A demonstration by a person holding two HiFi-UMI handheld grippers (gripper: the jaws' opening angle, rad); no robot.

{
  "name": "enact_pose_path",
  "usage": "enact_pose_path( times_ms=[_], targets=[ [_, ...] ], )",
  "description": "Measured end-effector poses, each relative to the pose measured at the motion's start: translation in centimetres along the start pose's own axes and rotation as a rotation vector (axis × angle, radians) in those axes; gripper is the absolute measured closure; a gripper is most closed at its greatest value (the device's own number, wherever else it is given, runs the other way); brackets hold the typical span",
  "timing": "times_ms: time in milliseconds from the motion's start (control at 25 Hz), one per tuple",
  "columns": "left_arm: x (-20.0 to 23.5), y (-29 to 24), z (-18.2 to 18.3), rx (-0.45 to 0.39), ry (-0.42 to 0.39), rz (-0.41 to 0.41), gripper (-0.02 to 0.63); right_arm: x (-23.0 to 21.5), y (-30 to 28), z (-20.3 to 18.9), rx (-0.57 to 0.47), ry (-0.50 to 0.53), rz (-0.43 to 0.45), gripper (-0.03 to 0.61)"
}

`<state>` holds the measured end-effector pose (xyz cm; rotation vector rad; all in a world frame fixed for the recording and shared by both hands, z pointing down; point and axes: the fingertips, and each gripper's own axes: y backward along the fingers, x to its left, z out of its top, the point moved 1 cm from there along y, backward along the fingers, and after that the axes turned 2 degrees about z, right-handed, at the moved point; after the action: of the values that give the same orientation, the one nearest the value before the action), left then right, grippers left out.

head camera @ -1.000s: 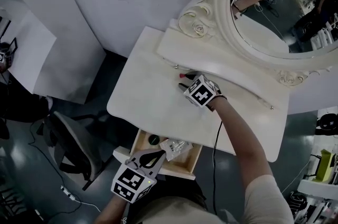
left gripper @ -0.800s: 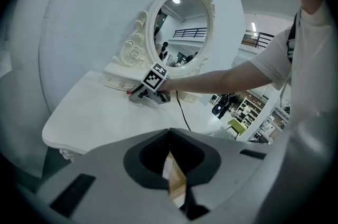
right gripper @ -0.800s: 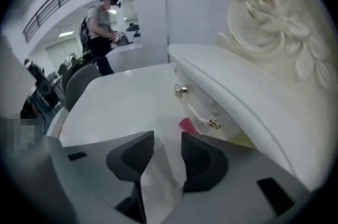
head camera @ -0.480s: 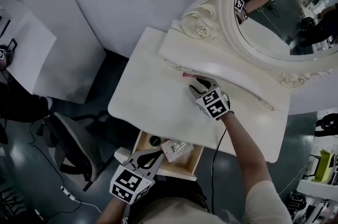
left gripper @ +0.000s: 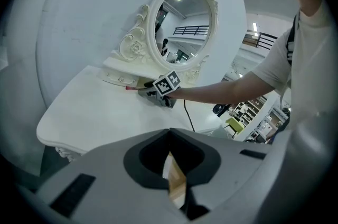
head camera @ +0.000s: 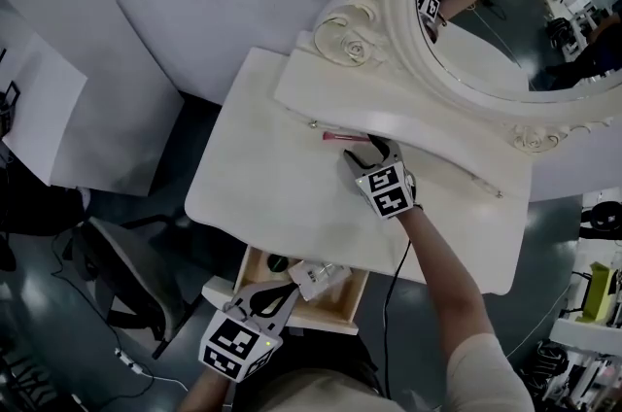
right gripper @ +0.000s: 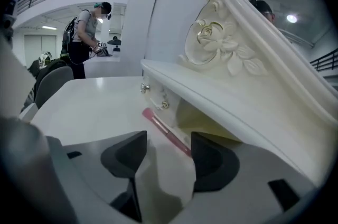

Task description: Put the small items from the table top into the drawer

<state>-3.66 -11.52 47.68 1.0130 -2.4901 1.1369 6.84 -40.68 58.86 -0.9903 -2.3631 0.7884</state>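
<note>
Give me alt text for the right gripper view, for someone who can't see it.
The right gripper, its jaws apart and just opened wider with nothing gripped, points at a slim pink stick lying on the white table top, close under the shelf of an ornate mirror frame. A person stands far off at left.

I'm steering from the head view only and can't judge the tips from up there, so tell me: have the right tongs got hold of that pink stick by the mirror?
Observer: No. The right tongs stand apart, having just been opening; the pink stick lies flat on the table ahead of the gap, not gripped.
Operator: And the left tongs?
Observer: The left tongs are closed, tips meeting.
</note>
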Motion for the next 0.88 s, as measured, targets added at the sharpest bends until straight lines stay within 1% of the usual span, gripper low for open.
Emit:
enact_pose_path(
  times_ms=[120, 200, 320, 360, 560, 640, 680, 720, 760, 800, 880],
  targets=[
    [0.2, -0.2, -0.2, 0.007, 0.009, 0.005, 0.557, -0.2, -0.6, -0.2, 0.001, -0.054, 0.028, 0.327],
    [0.3, -0.2, -0.5, 0.014, 0.016, 0.007, 0.557, -0.6, -0.7, -0.6, -0.003, -0.095, 0.048, 0.311],
    [0.4, -0.3, -0.9, 0.027, 0.024, 0.007, 0.557, -0.8, -1.0, -0.9, 0.028, -0.182, 0.121, 0.302],
    [0.4, -0.4, -0.9, 0.028, 0.025, 0.007, 0.557, -0.8, -1.1, -0.9, 0.037, -0.195, 0.136, 0.302],
    [0.2, -0.5, -0.8, 0.022, 0.021, 0.003, 0.557, -0.7, -1.0, -1.0, 0.045, -0.177, 0.139, 0.304],
    [0.4, -0.4, -0.6, 0.018, 0.022, 0.008, 0.557, -0.4, -1.0, -0.9, 0.052, -0.162, 0.154, 0.312],
    [0.5, -0.3, -0.6, 0.018, 0.022, 0.012, 0.557, 0.0, -1.0, -0.8, 0.060, -0.148, 0.172, 0.348],
    [0.6, -0.2, -0.7, 0.018, 0.023, 0.015, 0.557, 0.6, -1.0, -0.6, 0.069, -0.125, 0.190, 0.398],
    [0.7, -0.1, -0.7, 0.018, 0.023, 0.018, 0.557, 1.1, -0.9, -0.4, 0.077, -0.087, 0.202, 0.443],
    [0.7, 0.0, -0.8, 0.018, 0.023, 0.021, 0.557, 1.6, -0.9, -0.3, 0.082, -0.039, 0.205, 0.473],
    [0.8, 0.3, -0.9, 0.016, 0.025, 0.022, 0.557, 2.1, -0.8, 0.0, 0.086, 0.035, 0.194, 0.496]
  ],
)
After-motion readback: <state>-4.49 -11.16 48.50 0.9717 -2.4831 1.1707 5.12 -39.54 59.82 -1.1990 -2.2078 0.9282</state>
